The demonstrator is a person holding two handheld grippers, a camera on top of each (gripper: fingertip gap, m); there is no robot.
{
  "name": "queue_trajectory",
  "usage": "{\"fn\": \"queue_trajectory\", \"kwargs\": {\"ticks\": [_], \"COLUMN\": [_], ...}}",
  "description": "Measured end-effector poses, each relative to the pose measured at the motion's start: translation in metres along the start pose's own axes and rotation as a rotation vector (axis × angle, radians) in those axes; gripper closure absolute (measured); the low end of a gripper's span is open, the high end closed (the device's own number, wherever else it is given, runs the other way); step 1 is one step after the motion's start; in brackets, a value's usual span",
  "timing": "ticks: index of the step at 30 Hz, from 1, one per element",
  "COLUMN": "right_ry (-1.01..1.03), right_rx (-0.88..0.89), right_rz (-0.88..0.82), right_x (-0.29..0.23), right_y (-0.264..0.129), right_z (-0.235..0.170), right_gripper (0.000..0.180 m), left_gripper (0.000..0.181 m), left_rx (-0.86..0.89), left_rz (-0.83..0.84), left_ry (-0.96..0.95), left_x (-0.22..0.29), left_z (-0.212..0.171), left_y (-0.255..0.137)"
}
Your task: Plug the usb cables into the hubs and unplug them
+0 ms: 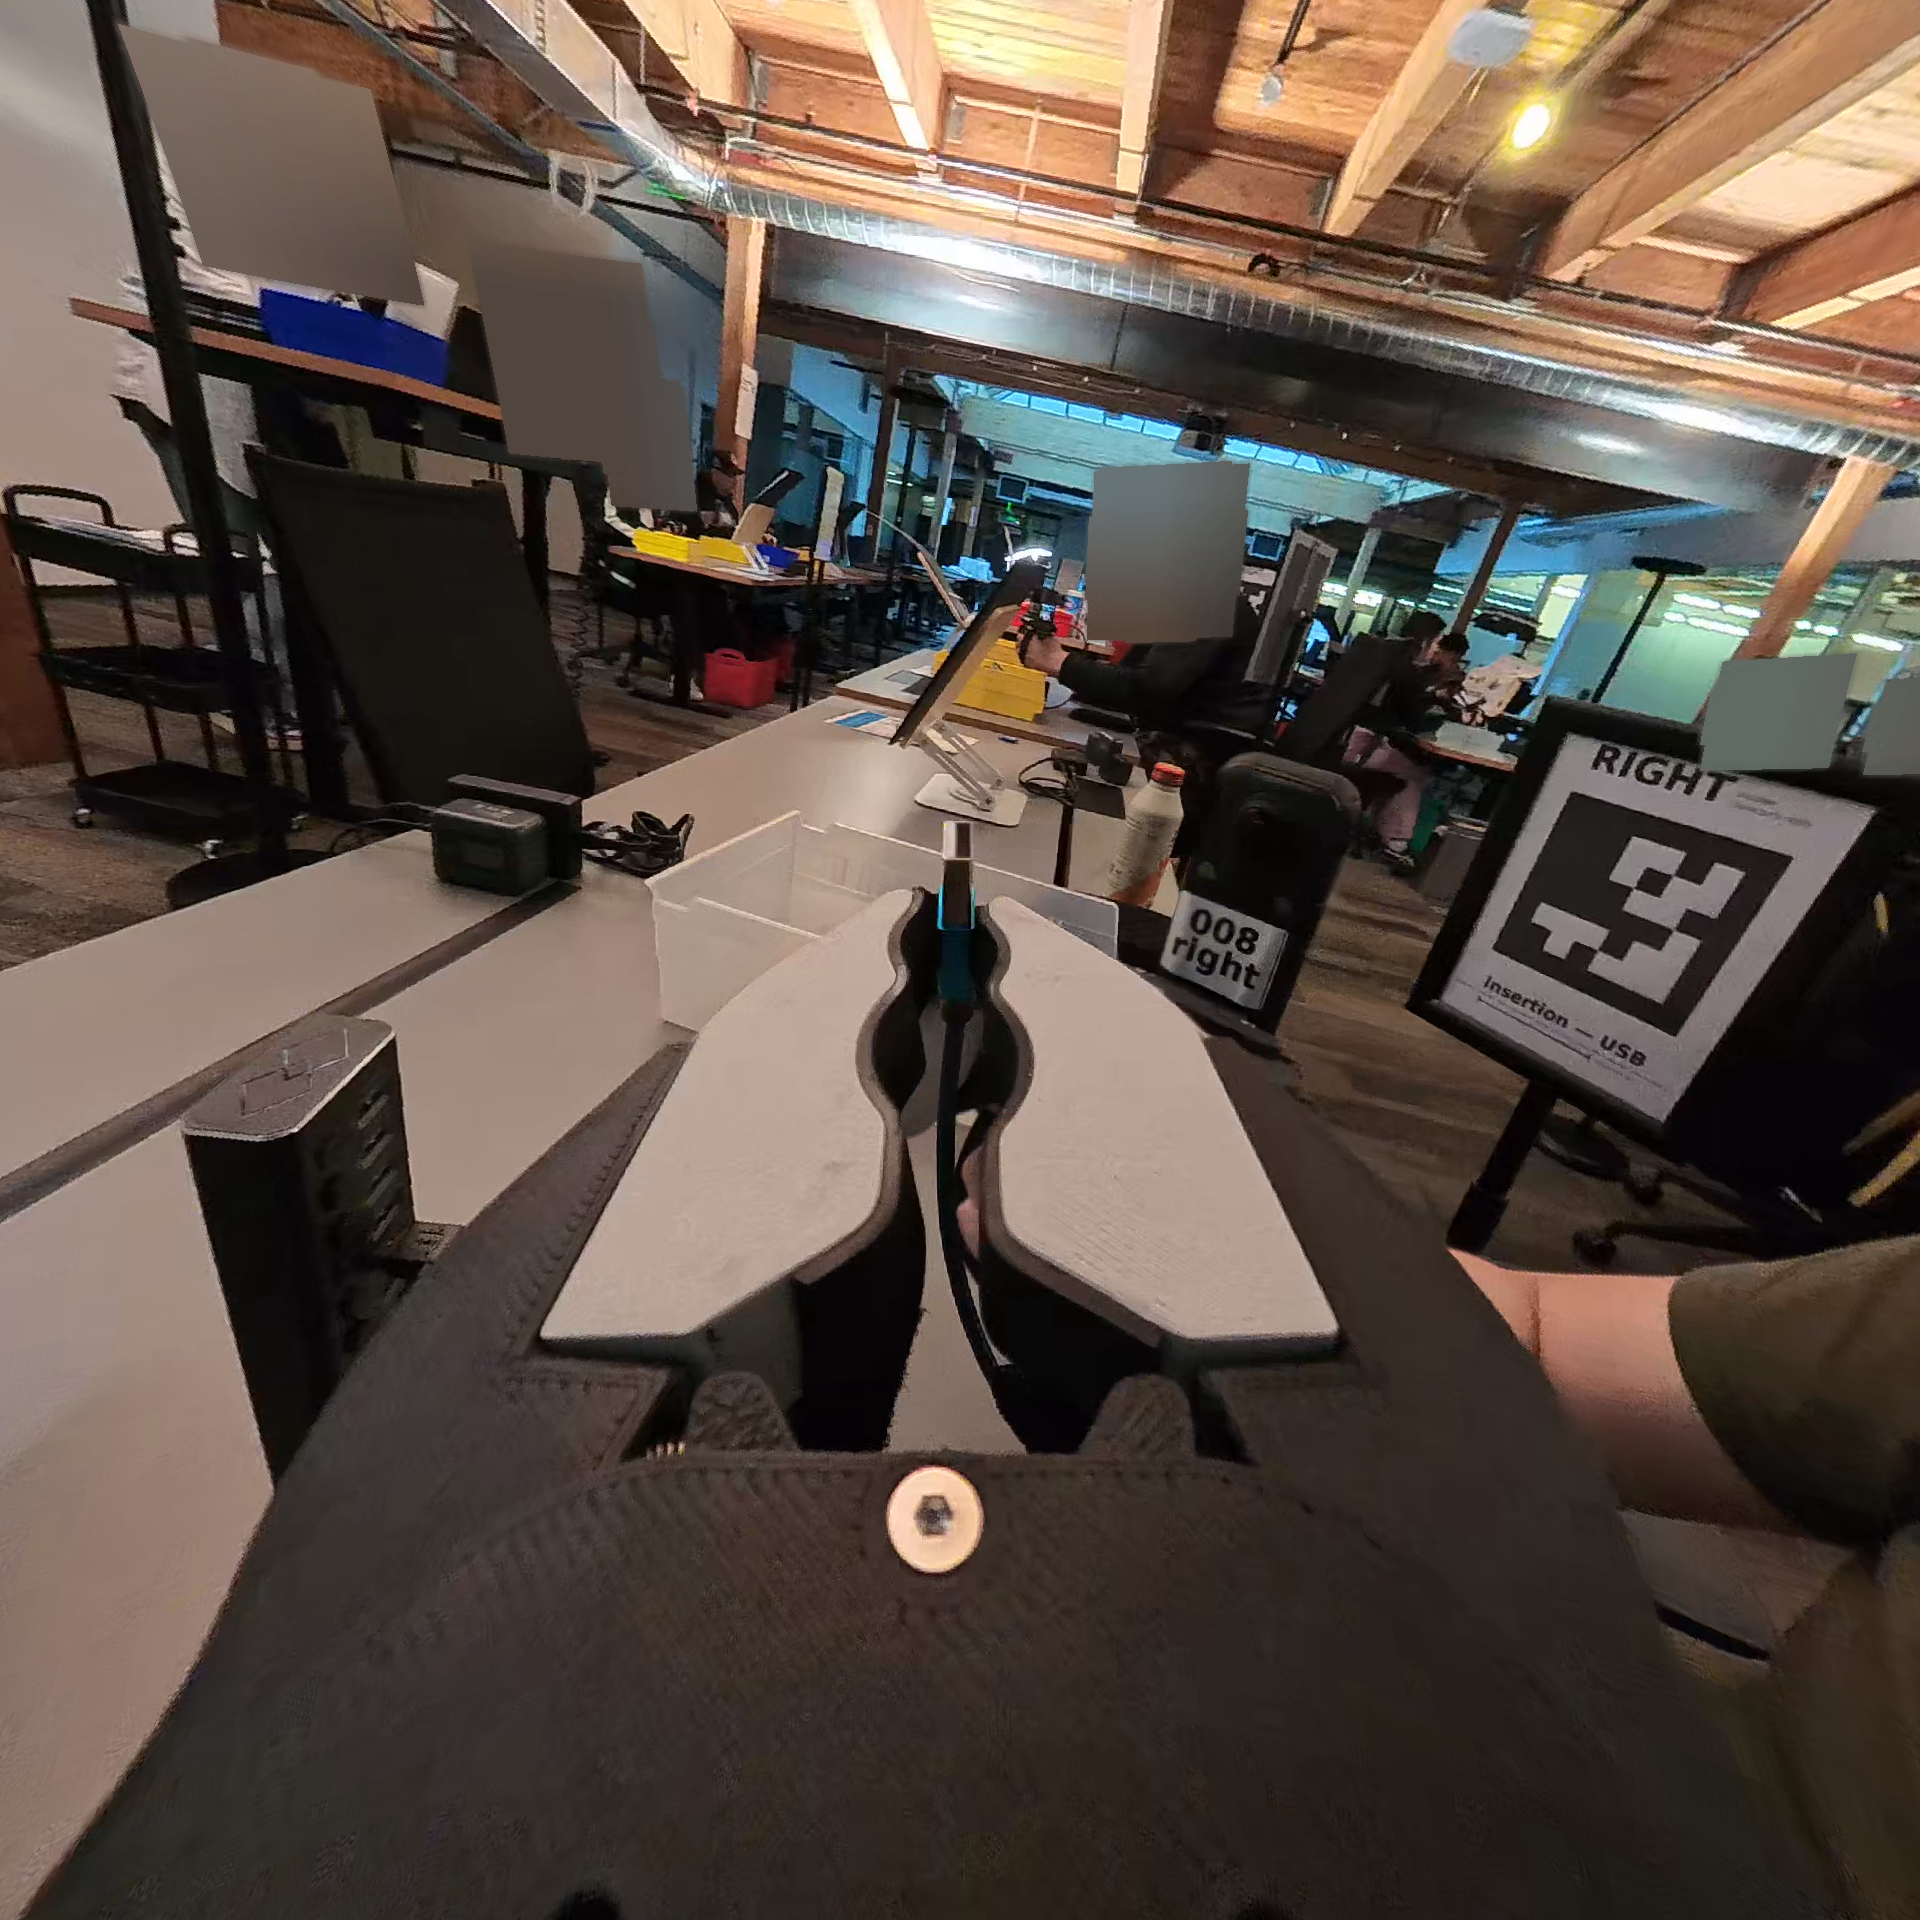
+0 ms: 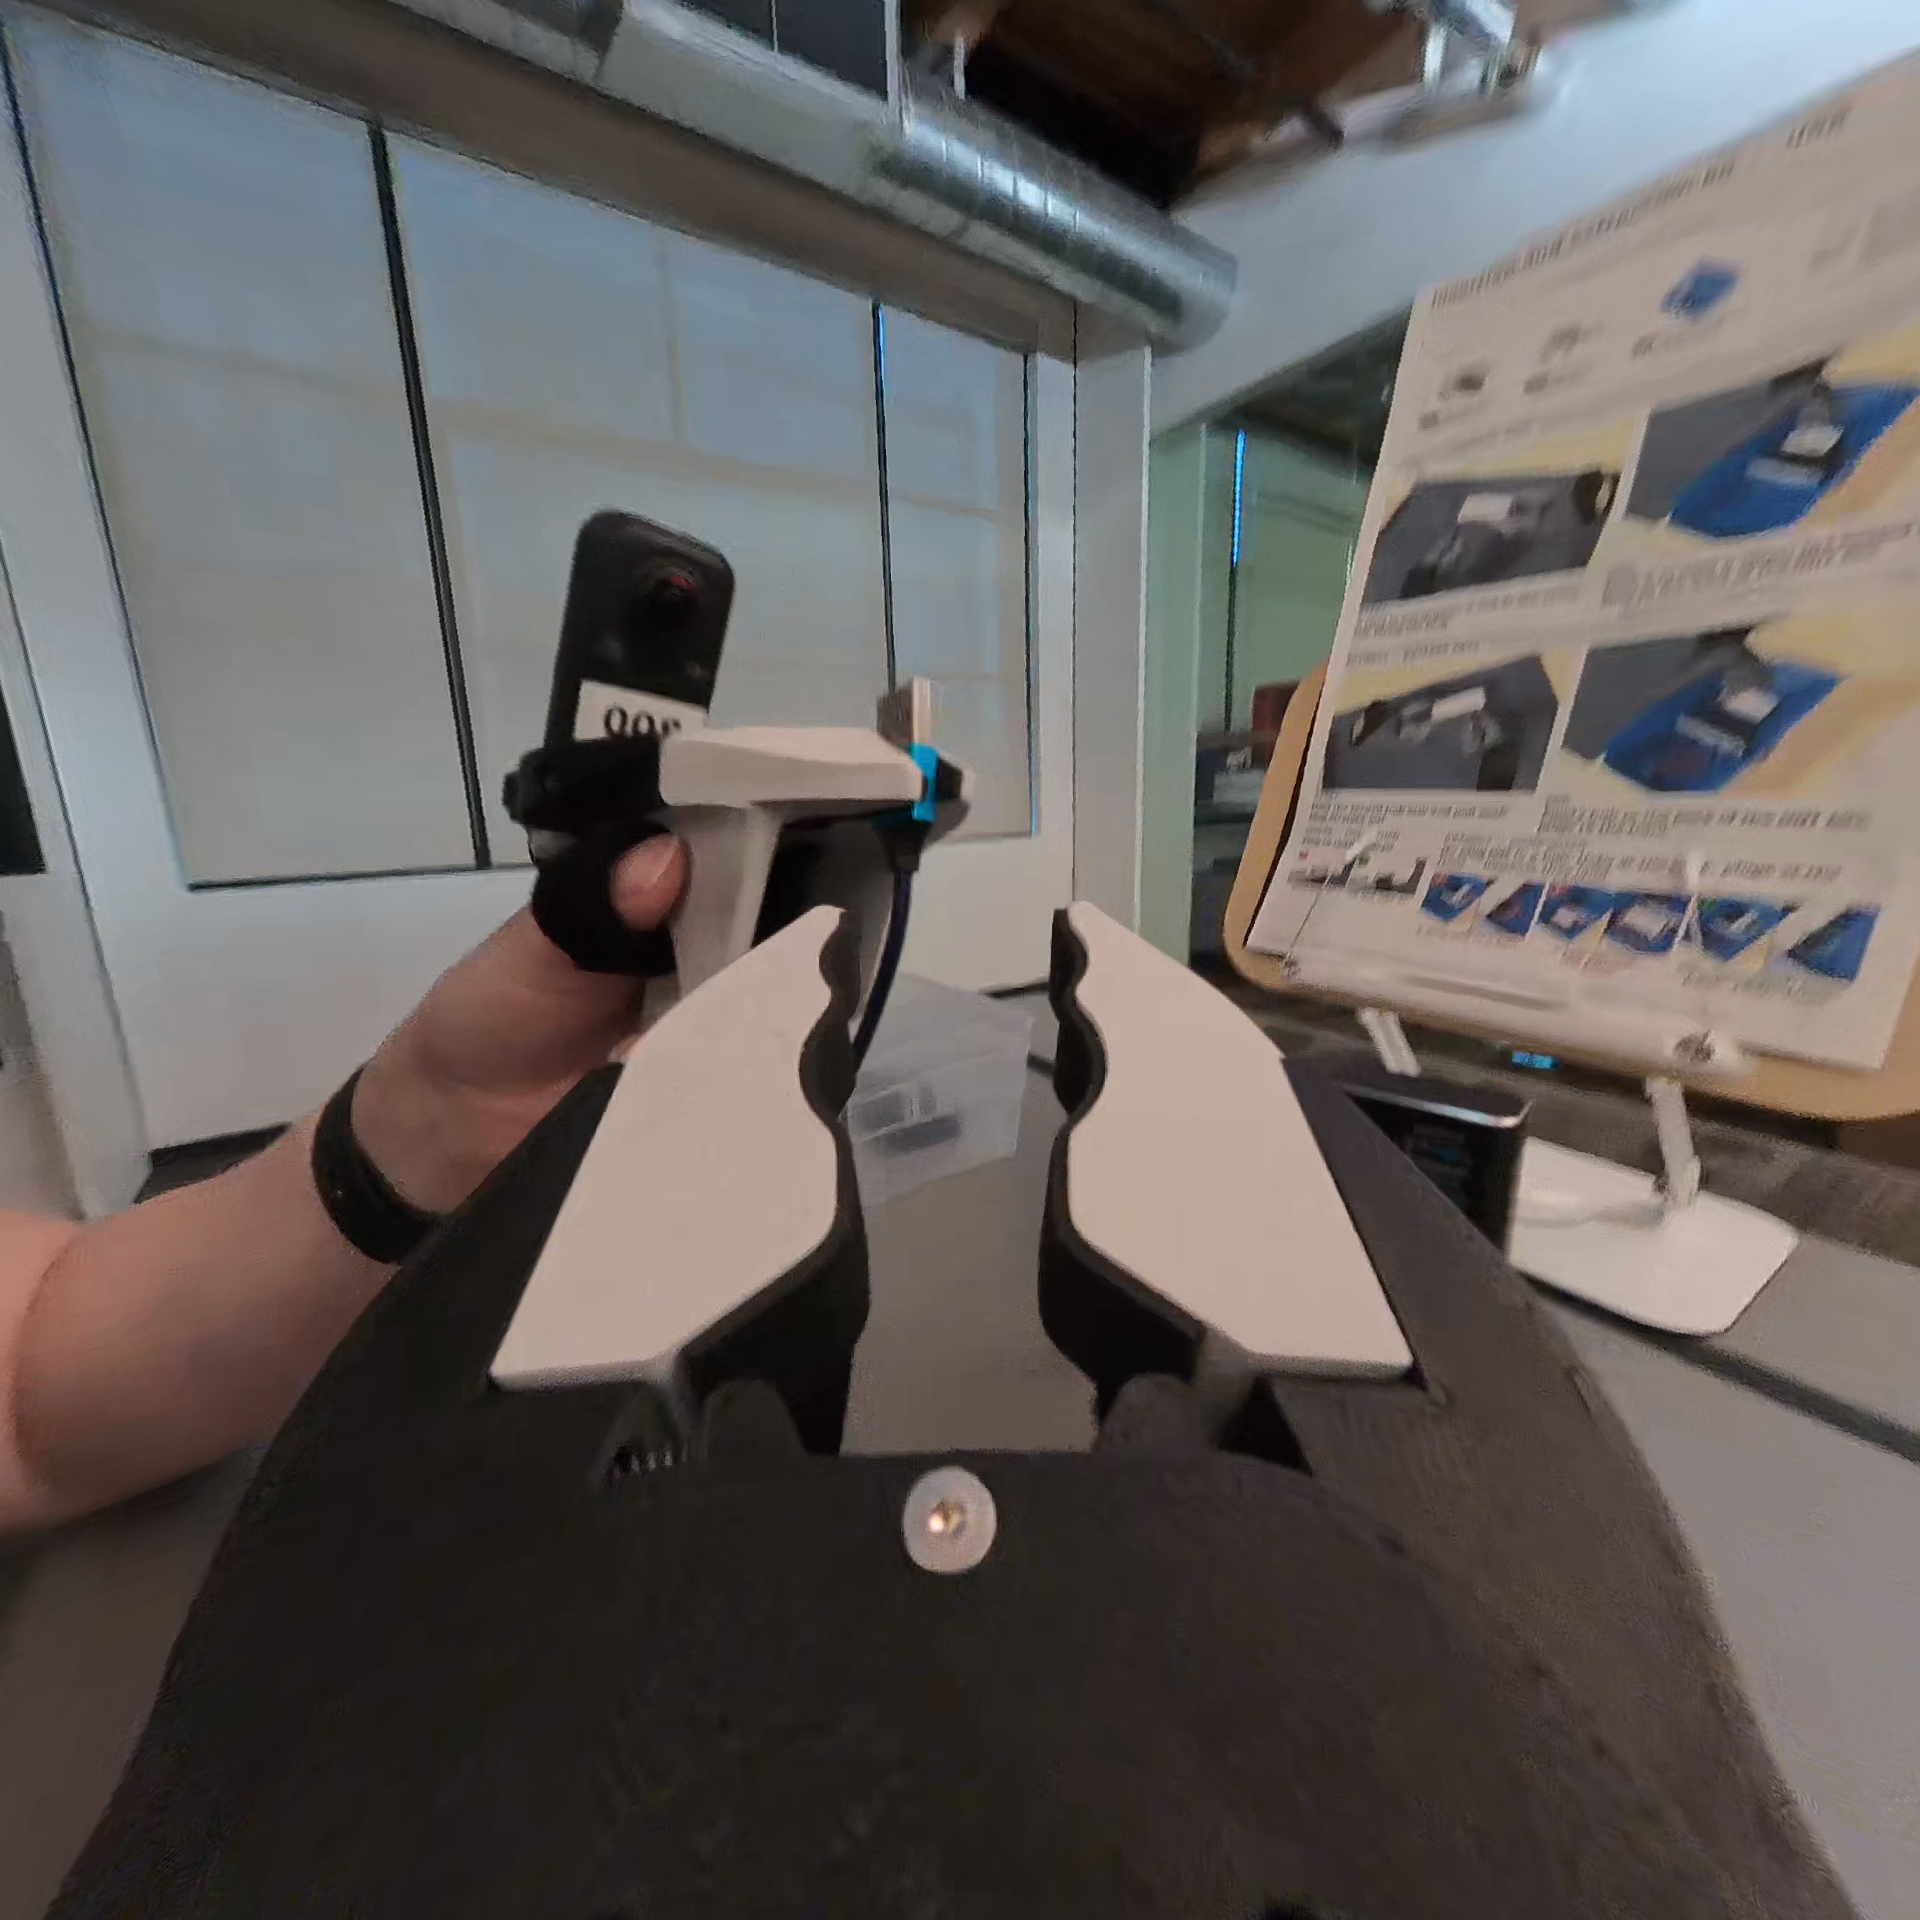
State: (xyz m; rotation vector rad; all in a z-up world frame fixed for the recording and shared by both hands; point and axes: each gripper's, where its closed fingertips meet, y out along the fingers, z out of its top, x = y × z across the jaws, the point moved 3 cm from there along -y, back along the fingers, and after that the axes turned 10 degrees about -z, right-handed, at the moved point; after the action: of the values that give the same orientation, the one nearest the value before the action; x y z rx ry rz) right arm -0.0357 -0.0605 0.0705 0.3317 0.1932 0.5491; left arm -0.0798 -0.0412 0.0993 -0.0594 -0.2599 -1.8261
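Wooden beams and ducting run over an open workshop, and a grey surface (image 1: 135, 1507) fills the foreground of the left wrist view. The left tongs (image 1: 957, 914) are clenched on a USB plug (image 1: 957, 883), its teal collar pinched at the tips and its metal end pointing up and away, held in the air above the surface; its dark cable (image 1: 948, 1164) trails back between the fingers. A dark upright hub (image 1: 296, 1174) stands at the near left of the surface, just beside the left tongs' body, with its ports facing right. A clear tray (image 1: 727, 914) sits farther back near the middle, and a small black box (image 1: 504, 842) lies toward the far left edge. The right tongs (image 2: 948, 966) are released, holding nothing, with a clear gap between the fingers; the right wrist view, which is blurred, shows the left tongs ahead with the plug, and an instruction board (image 2: 1621, 623) on a stand at the right. By the look of it the plug is mid-carry and not seated in any port, so the plugging step is in hand. The next move would call for turning the plug toward the hub's ports, lining its flat metal end squarely with a slot, and pressing straight in, perhaps with the free right tongs steadying the hub.
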Motion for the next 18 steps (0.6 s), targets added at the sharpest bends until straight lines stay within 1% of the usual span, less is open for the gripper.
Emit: {"fn": "queue_trajectory", "kwargs": {"ticks": [2, 3, 4, 5, 7, 9, 11, 12, 13, 16, 18], "right_ry": [0.003, -0.003, -0.022, -0.061, -0.062, -0.070, -0.159, -0.211, -0.258, -0.361, -0.405], "right_rx": [-0.052, -0.065, -0.060, -0.056, -0.121, -0.161, -0.204, -0.231, -0.248, -0.278, -0.276], "right_rz": [0.043, 0.072, 0.048, 0.021, 0.037, 0.039, 0.025, 0.026, 0.024, 0.020, 0.030], "right_x": [-0.009, -0.015, -0.014, -0.011, -0.009, -0.005, -0.004, -0.005, -0.007, -0.011, -0.013], "right_y": [0.006, 0.008, 0.009, 0.007, 0.004, -0.002, -0.007, -0.009, -0.010, -0.012, -0.012], "right_z": [-0.010, -0.014, -0.015, -0.016, -0.017, -0.016, -0.017, -0.019, -0.020, -0.024, -0.026], "right_gripper": [0.147, 0.158, 0.171, 0.176, 0.176, 0.177, 0.177, 0.177, 0.177, 0.177, 0.177], "left_gripper": [0.176, 0.176, 0.176, 0.176, 0.175, 0.151, 0.139, 0.135, 0.136, 0.146, 0.148], "left_rx": [-0.009, -0.010, -0.016, -0.035, -0.086, -0.114, -0.193, -0.244, -0.288, -0.382, -0.426], "left_rz": [0.005, -0.005, -0.025, -0.049, -0.070, -0.020, 0.047, 0.055, 0.036, -0.089, -0.084], "left_ry": [0.004, 0.002, -0.006, -0.017, -0.009, 0.074, 0.204, 0.261, 0.290, 0.269, 0.273], "left_x": [-0.001, 0.000, 0.001, 0.003, 0.002, -0.005, -0.010, -0.009, -0.005, 0.013, 0.012], "left_z": [-0.003, -0.004, -0.006, -0.007, -0.008, -0.001, 0.003, 0.002, 0.000, -0.011, -0.017], "left_y": [0.002, 0.004, 0.005, 0.005, 0.001, -0.007, -0.018, -0.021, -0.023, -0.023, -0.023]}}
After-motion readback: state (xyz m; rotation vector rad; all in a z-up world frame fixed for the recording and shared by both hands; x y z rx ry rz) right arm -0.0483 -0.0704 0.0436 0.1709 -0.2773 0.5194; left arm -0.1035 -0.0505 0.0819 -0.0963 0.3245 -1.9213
